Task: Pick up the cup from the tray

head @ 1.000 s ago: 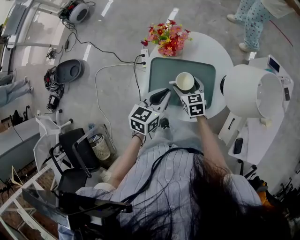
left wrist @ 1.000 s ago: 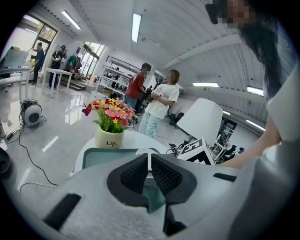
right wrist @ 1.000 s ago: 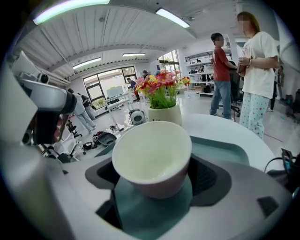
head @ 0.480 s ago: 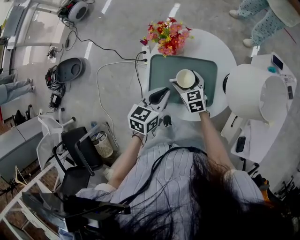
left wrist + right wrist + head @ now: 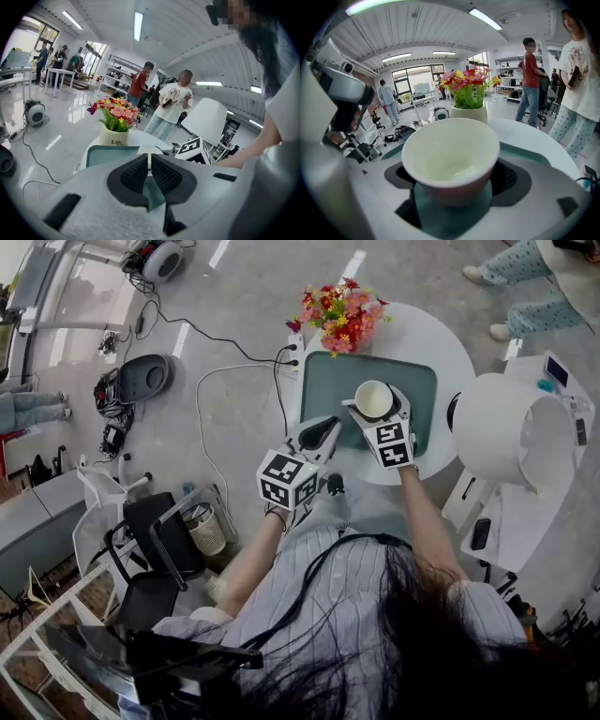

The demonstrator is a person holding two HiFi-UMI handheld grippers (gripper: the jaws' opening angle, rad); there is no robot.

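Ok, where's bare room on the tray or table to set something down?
Free: the teal rectangular tray's left half, between its rim and the white cup; the strip right of the cup. The round white table is bare past the tray's far right corner. Crowded: the pot of flowers far left, and the near edge, under the left claw and right claw.

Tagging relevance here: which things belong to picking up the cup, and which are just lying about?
Job in hand:
round white cup
teal rectangular tray
right tool, closed on the cup

Lying about:
pot of red and pink flowers
round white table
black floor cables
left tool, shut, empty
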